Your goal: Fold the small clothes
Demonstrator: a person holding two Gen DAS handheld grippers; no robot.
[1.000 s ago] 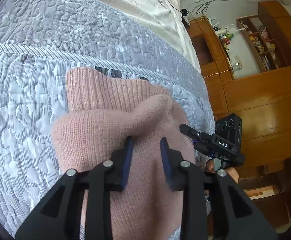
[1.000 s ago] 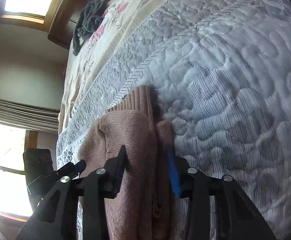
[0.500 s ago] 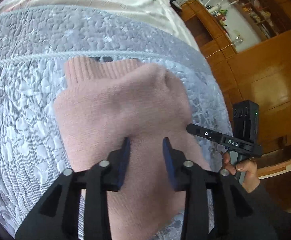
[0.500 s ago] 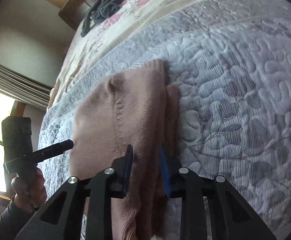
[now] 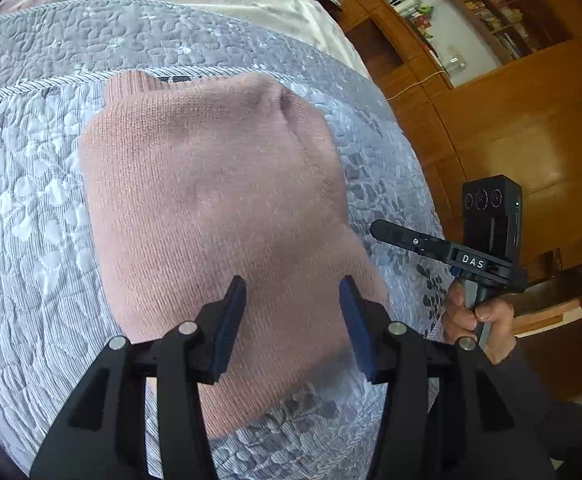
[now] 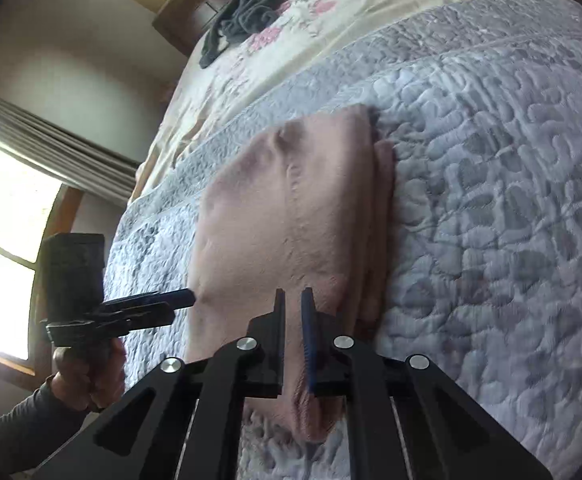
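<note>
A pink knit garment [image 5: 219,208] lies folded into a thick rectangle on the grey quilted bedspread [image 5: 27,200]. Only a sliver of its ribbed hem [image 5: 131,82] shows at the far end. My left gripper [image 5: 291,312] hovers over the near end of the garment, open, with nothing between its fingers. In the right wrist view the same garment [image 6: 291,200] shows stacked layers along its right edge. My right gripper [image 6: 294,320] sits above the garment's near right part with its jaws almost touching, and no cloth is visibly pinched. A hand [image 5: 479,320] holds the right gripper beside the garment's edge.
A cream floral bedsheet [image 6: 291,40] lies beyond the quilt, with a dark grey cloth heap [image 6: 247,12] near the headboard. Wooden cabinets and shelves [image 5: 511,120] stand past the bed's right edge. A bright window with curtains [image 6: 19,184] is on the other side.
The garment's raised upper layer has been laid flat over the ribbed hem. The right gripper's jaws have narrowed to shut. Both grippers have drawn back from the cloth.
</note>
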